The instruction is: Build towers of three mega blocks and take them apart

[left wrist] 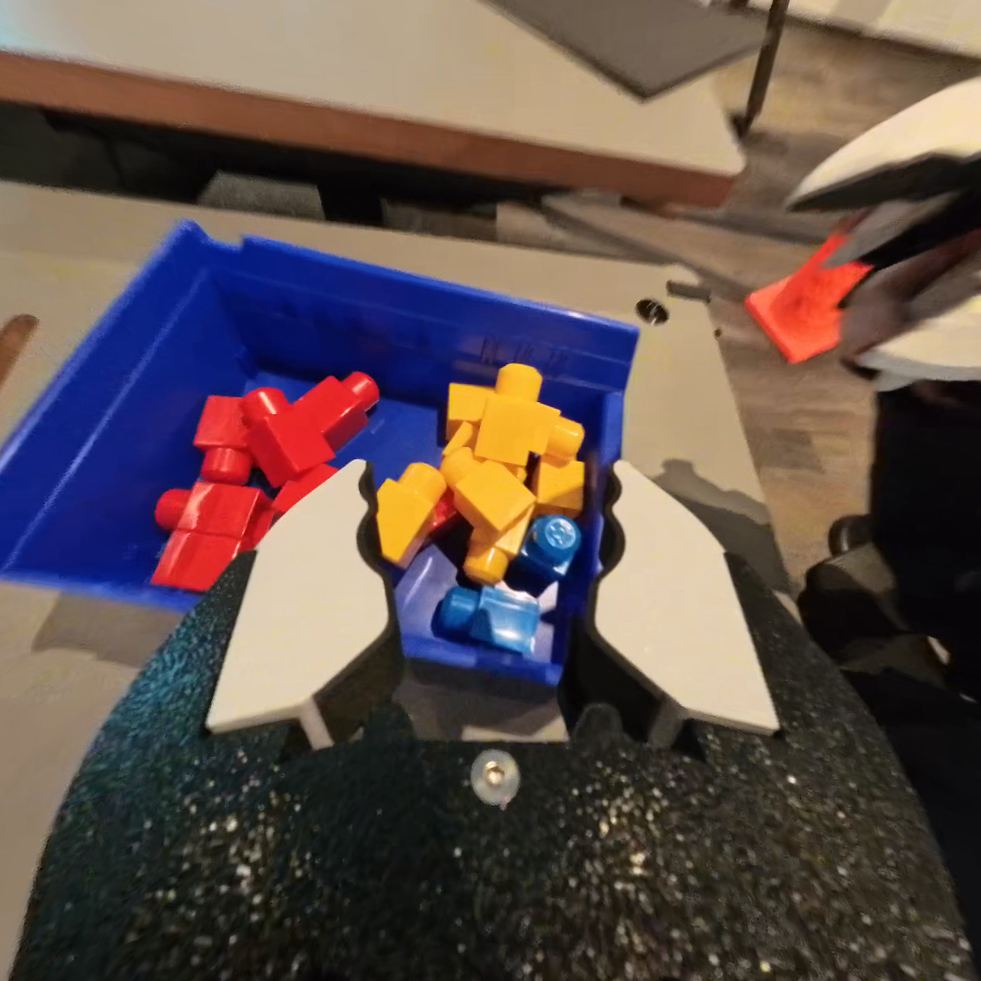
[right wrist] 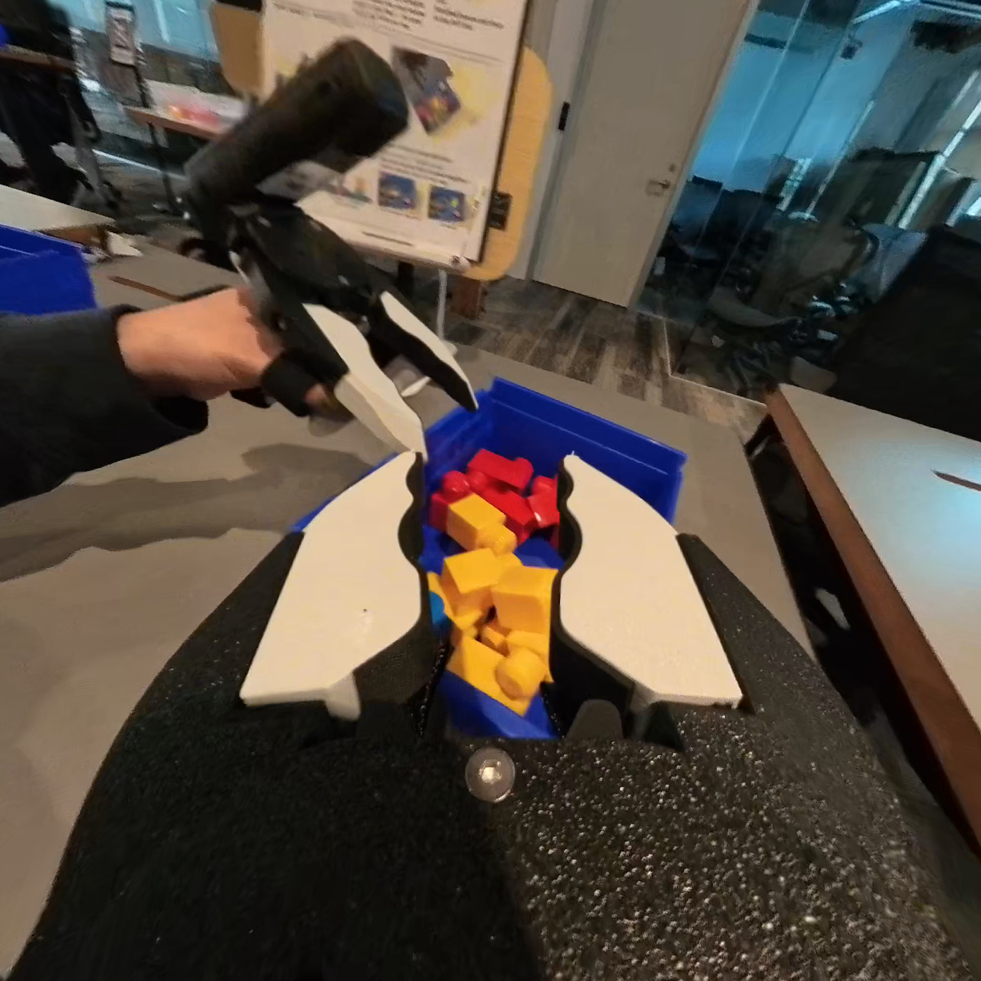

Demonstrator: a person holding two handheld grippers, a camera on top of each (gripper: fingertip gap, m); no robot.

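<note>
A blue bin [left wrist: 159, 345] on the grey table holds loose mega blocks: red ones [left wrist: 281, 430] on the left, yellow ones [left wrist: 504, 440] in the middle and right, and two blue ones [left wrist: 552, 547] at the near right corner. My left gripper [left wrist: 491, 467] is open and empty just above the bin's near side. My right gripper [right wrist: 492, 459] is open and empty over the same bin [right wrist: 610, 430], above the yellow blocks [right wrist: 493, 584] and red blocks [right wrist: 504, 488]. The left gripper [right wrist: 446, 424] also shows in the right wrist view, held by a hand, its tips at the bin's far left rim.
The right gripper's body [left wrist: 902, 239], with an orange piece under it, shows at the upper right of the left wrist view. A second blue bin [right wrist: 37, 276] stands at the far left. A wood-edged table [right wrist: 849, 531] is on the right. A poster board [right wrist: 398, 106] stands behind.
</note>
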